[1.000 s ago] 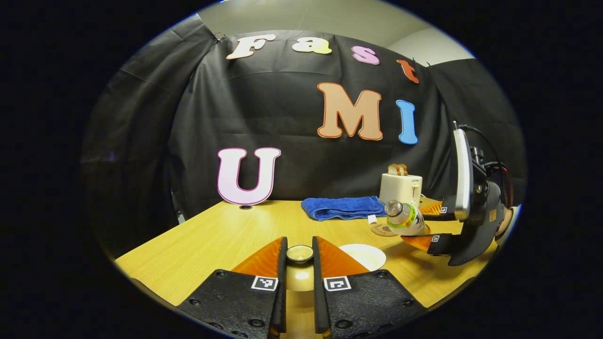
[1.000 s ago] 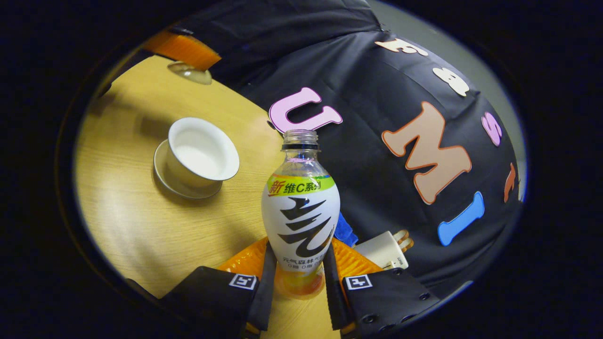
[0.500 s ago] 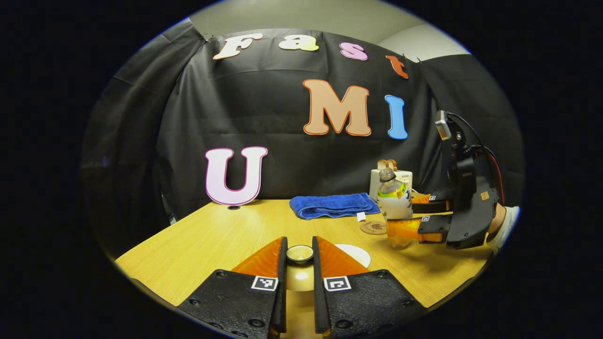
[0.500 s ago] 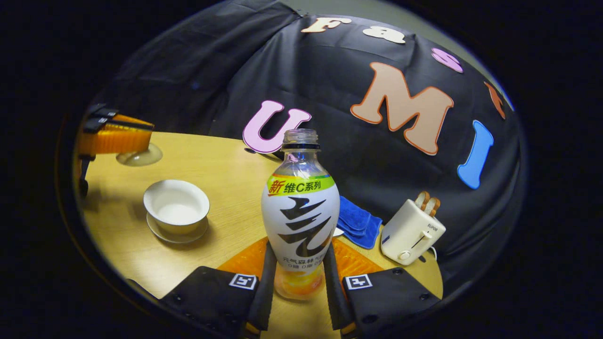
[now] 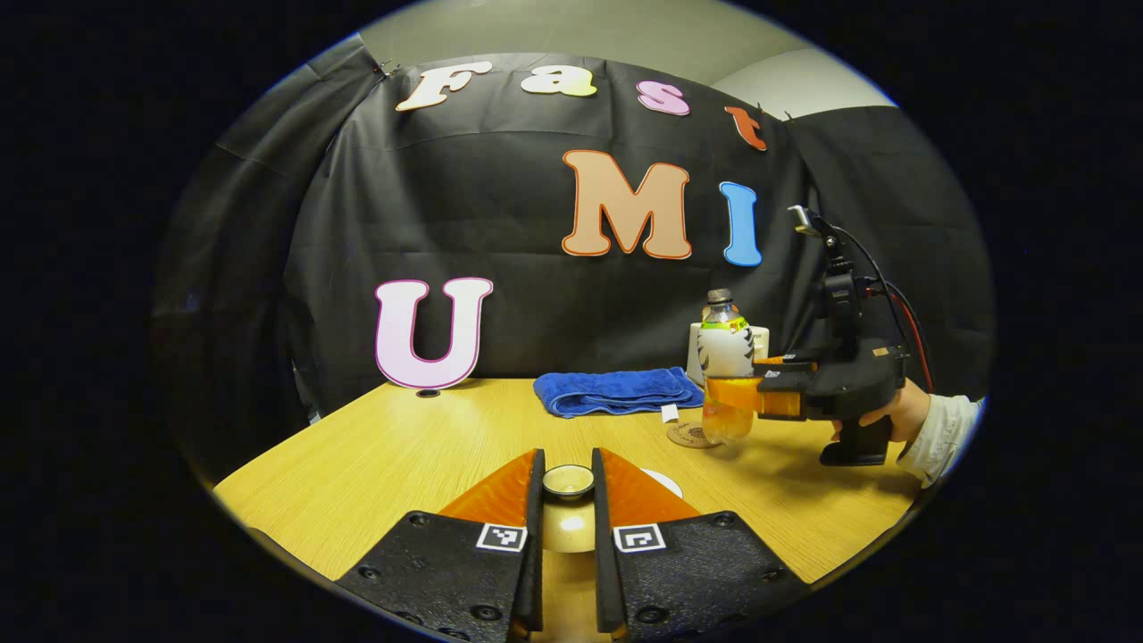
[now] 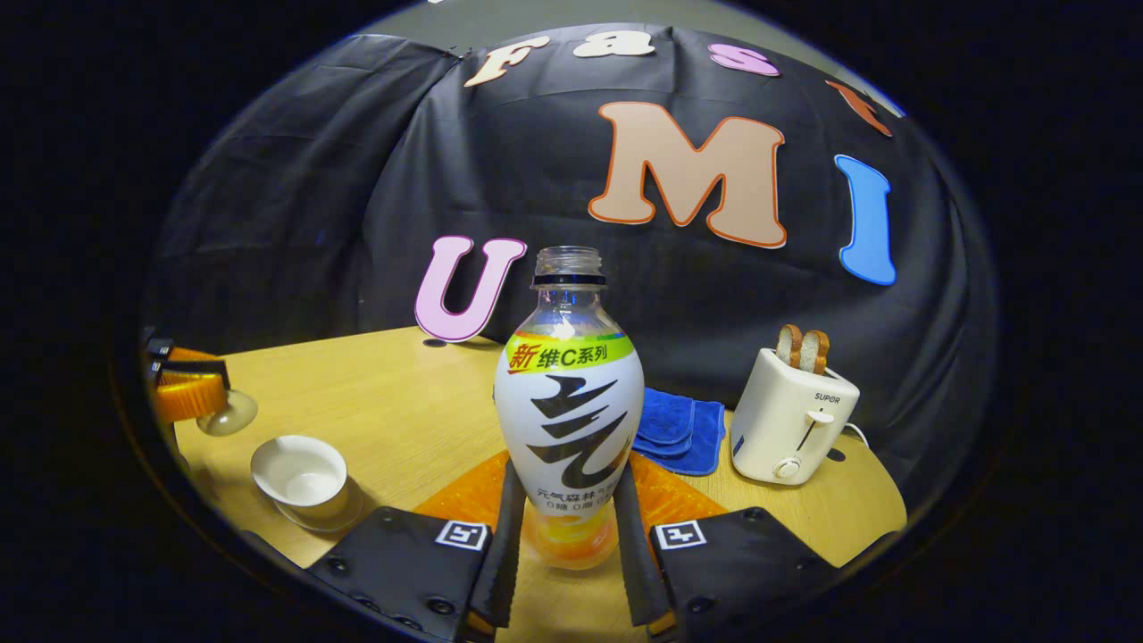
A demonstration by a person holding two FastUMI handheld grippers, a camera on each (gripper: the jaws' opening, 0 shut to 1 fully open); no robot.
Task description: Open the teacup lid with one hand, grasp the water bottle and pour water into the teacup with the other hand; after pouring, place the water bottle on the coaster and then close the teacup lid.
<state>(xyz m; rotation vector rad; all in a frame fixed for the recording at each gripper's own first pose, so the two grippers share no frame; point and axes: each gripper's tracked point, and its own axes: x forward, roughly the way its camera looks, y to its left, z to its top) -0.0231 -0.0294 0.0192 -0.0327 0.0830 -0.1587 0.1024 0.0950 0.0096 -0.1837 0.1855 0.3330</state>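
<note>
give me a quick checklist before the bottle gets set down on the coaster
1. Bottle grip: ok. The right claw is shut on the water bottle, both fingers pressing its lower body.
2. Bottle upright: ok. It stands vertical, open neck up.
3. Bottle over the coaster: cannot tell. In the left gripper view its base hangs close to the coaster, but whether it is centred is unclear.
4. Coaster free: ok. Nothing lies on its visible part; the blue towel and toaster sit behind.
5. Lid held: ok. The left claw is shut on the lid.
6. Teacup uncovered: ok, open on its saucer.
</note>
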